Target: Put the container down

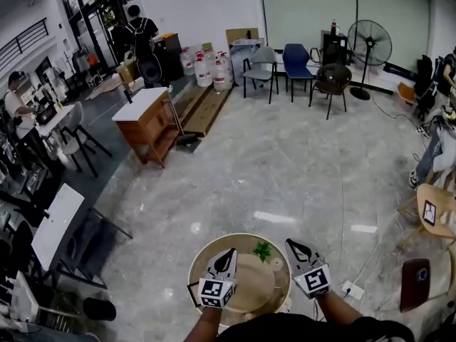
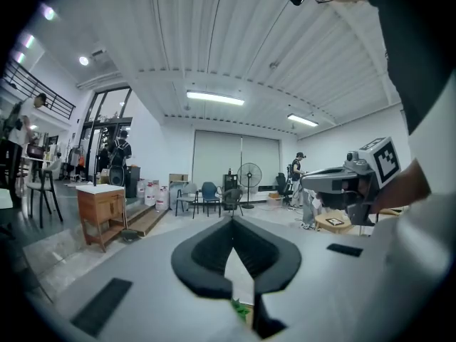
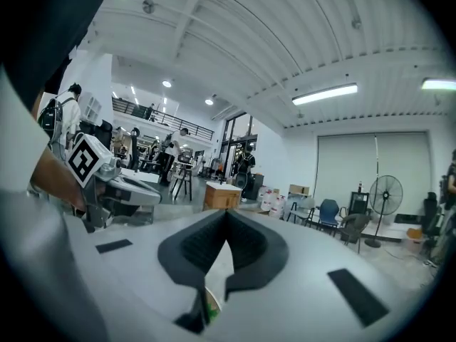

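The left gripper [image 1: 228, 254], grey plastic with a marker cube at its back, hovers over the left half of a round pale-wood worktop [image 1: 241, 241]. In the left gripper view its black, ribbed fingers [image 2: 206, 251] taper to points that meet at the tip, with nothing between them. Through the slit lower down, only a scrap of green shows.

The container [image 1: 253, 282] lies flat on the worktop, below and between the two grippers, and neither gripper touches it. It is a shallow, smooth round dish of lighter wood than the top and covers much of the surface. Because it is circular, it has no long axis and points no particular way. The head view shows nothing inside it, and its depth cannot be judged. Just beyond its far rim a small green leafy sprig [image 1: 262, 250] rests on the bare wood.

The right gripper [image 1: 292, 245] hangs over the worktop's right edge. Its dark, grooved fingers [image 3: 249, 244] are pressed together at the tips and hold nothing.

The glossy grey stone floor [image 1: 285, 169] spreads around the worktop.
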Demonstrator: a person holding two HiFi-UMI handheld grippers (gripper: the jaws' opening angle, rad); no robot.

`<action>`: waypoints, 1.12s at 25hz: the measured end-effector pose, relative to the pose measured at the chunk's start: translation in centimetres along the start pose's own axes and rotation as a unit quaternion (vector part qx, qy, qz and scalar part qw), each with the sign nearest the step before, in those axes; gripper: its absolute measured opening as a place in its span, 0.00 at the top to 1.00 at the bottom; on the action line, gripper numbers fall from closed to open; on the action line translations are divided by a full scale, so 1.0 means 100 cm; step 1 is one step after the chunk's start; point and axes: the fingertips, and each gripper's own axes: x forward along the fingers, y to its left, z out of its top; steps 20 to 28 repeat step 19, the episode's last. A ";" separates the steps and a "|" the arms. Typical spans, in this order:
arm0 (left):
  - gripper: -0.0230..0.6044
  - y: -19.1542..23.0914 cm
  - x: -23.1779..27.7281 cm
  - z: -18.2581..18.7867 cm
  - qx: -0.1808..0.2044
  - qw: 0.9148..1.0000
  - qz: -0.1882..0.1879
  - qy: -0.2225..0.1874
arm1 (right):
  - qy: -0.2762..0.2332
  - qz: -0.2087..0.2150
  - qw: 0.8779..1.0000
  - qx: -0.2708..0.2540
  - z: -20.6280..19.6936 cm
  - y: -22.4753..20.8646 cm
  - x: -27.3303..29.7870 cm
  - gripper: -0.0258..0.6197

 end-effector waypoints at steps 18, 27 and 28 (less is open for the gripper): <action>0.97 0.002 -0.005 0.014 0.000 1.000 0.020 -0.017 | -0.046 0.011 0.999 -0.014 0.027 0.007 0.012 0.96; 0.97 0.001 -0.005 0.013 0.000 1.000 0.021 -0.017 | -0.049 0.011 0.999 -0.013 0.027 0.006 0.013 0.96; 0.97 0.001 -0.005 0.013 0.000 1.000 0.021 -0.017 | -0.049 0.011 0.999 -0.013 0.027 0.006 0.013 0.96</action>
